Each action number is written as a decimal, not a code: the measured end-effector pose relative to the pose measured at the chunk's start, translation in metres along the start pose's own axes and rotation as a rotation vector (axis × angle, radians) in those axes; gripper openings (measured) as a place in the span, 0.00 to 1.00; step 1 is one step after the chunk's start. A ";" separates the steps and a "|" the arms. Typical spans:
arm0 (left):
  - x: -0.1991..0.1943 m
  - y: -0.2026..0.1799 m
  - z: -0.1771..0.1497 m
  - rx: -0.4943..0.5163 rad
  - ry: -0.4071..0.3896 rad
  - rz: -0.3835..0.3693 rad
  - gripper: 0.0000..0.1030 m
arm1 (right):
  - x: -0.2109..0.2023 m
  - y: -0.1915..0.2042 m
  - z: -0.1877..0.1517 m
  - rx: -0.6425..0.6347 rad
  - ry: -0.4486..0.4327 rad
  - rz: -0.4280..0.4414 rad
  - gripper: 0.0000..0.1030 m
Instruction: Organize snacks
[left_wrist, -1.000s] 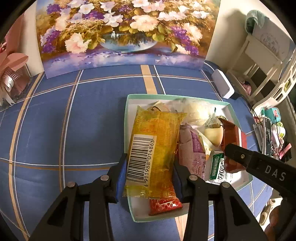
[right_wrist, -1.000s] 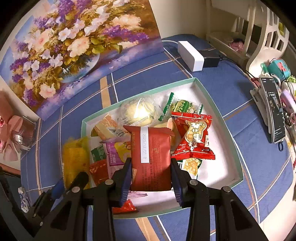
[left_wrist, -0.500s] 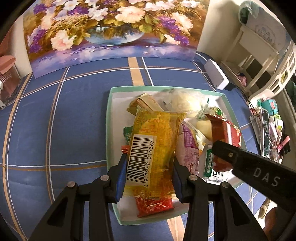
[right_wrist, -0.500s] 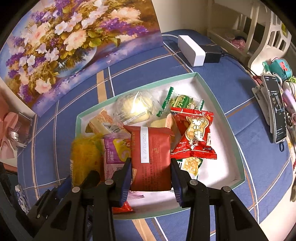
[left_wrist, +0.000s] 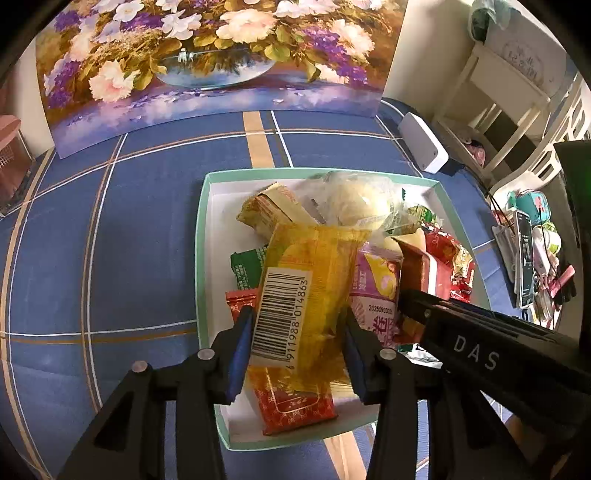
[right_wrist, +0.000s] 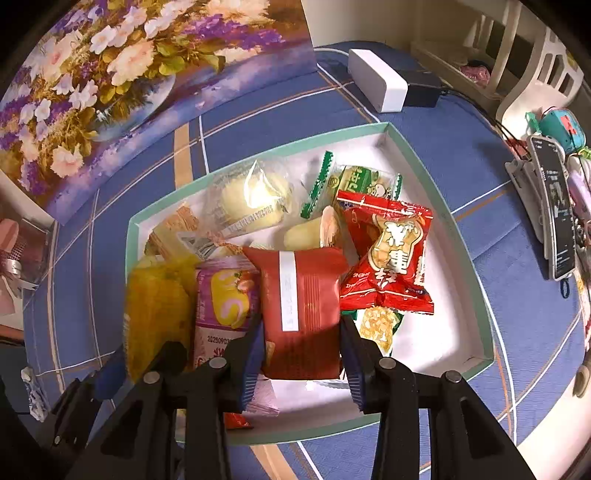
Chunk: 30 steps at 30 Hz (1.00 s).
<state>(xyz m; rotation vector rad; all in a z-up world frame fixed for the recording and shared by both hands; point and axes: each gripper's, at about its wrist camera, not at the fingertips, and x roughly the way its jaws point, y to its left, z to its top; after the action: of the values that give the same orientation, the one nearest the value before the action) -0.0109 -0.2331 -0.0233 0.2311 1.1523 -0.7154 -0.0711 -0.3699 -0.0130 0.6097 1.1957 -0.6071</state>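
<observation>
Snacks crowd the tray (left_wrist: 201, 236); left gripper (left_wrist: 297, 349) loosening around yellow packet (left_wrist: 314, 280), right gripper (right_wrist: 303, 349) clamping red packet (right_wrist: 301, 306).

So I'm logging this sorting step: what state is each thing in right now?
Left gripper: jaws opening, yellow packet between them.
Right gripper: shut on dark red packet.
Yellow packet: barcode side up, over the tray.
Dark red packet: sealed, over the tray.
Tray: open, holding a pile of snacks.
Peanut packet: sealed, lying in the tray.
Bun: in clear wrap, in the tray.
</observation>
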 end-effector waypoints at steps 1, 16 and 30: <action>-0.002 0.000 0.000 0.002 -0.002 -0.001 0.49 | -0.001 0.000 0.000 0.000 -0.002 -0.001 0.42; -0.039 0.019 0.001 -0.048 -0.045 0.052 0.61 | -0.033 0.005 -0.002 -0.017 -0.064 0.000 0.43; -0.065 0.089 -0.014 -0.204 -0.082 0.403 0.75 | -0.041 0.042 -0.023 -0.111 -0.086 -0.010 0.96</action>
<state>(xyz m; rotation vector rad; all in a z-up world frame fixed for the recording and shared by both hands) 0.0203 -0.1324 0.0119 0.2498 1.0495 -0.2480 -0.0663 -0.3201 0.0253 0.4800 1.1436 -0.5660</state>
